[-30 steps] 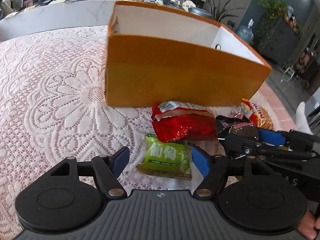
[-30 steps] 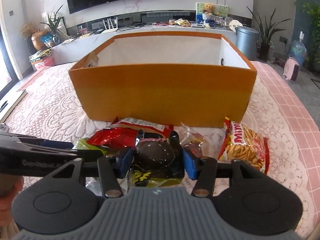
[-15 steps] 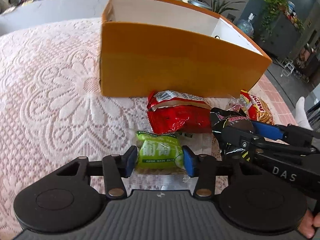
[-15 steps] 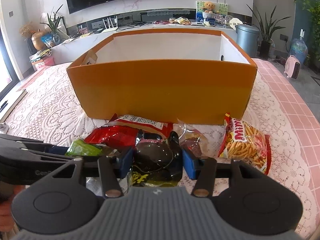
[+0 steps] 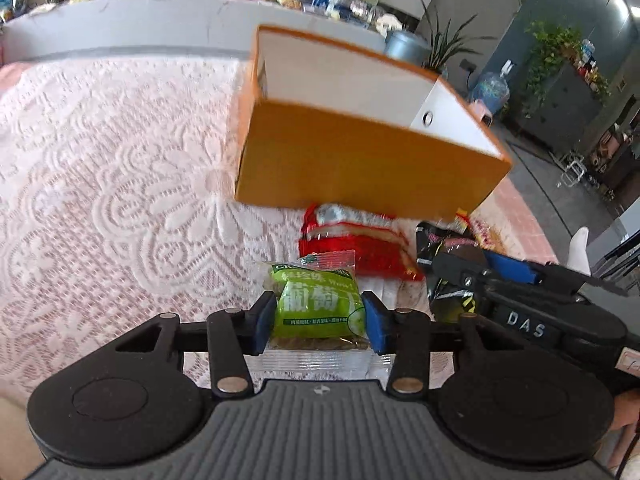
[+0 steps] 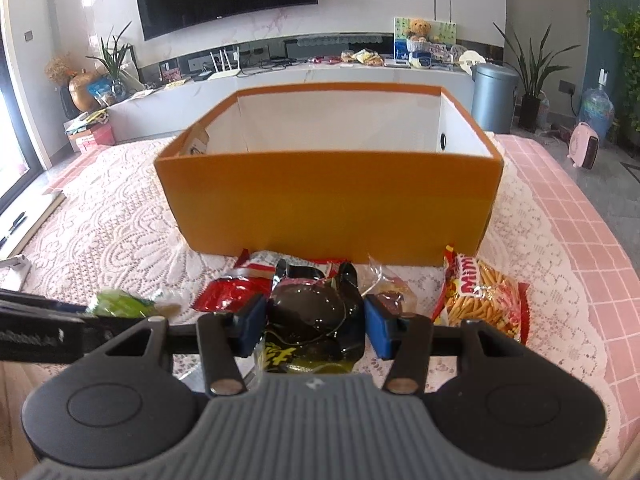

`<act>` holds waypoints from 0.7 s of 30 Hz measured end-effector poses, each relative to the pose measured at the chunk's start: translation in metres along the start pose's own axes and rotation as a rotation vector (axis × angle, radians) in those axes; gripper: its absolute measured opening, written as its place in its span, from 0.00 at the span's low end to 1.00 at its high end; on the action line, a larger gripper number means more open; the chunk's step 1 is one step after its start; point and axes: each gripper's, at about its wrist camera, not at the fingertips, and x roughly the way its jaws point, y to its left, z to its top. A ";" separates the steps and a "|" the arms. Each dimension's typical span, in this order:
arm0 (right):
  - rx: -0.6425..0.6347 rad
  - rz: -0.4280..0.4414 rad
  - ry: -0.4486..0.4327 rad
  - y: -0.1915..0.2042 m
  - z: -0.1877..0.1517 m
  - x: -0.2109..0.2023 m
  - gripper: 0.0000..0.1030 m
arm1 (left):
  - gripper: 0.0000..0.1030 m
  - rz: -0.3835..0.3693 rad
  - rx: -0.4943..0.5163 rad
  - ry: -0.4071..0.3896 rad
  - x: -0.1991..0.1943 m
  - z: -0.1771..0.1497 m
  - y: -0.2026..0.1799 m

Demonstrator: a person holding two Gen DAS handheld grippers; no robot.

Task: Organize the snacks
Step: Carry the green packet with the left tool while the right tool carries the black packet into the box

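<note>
Gripping the green packet (image 5: 318,304), the left gripper (image 5: 319,322) has its jaws closed on it. The right gripper (image 6: 315,326) clamps the black packet (image 6: 316,312), the orange box (image 6: 328,196) at twelve o'clock.

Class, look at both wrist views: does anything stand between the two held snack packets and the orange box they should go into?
Only the box's own near wall. The left gripper holds the green packet, the right gripper the black packet. The red packet lies low between them and the orange box, whose top is open.
</note>
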 end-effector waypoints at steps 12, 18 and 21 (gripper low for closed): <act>-0.030 0.003 -0.128 -0.001 0.030 -0.043 0.49 | 0.50 -0.042 0.058 -0.150 -0.037 0.045 -0.028; -0.064 -0.020 -0.172 -0.008 0.055 -0.051 0.49 | 0.50 -0.064 0.099 -0.195 -0.034 0.073 -0.046; -0.088 -0.039 -0.188 -0.012 0.069 -0.050 0.49 | 0.50 -0.066 0.108 -0.202 -0.027 0.084 -0.051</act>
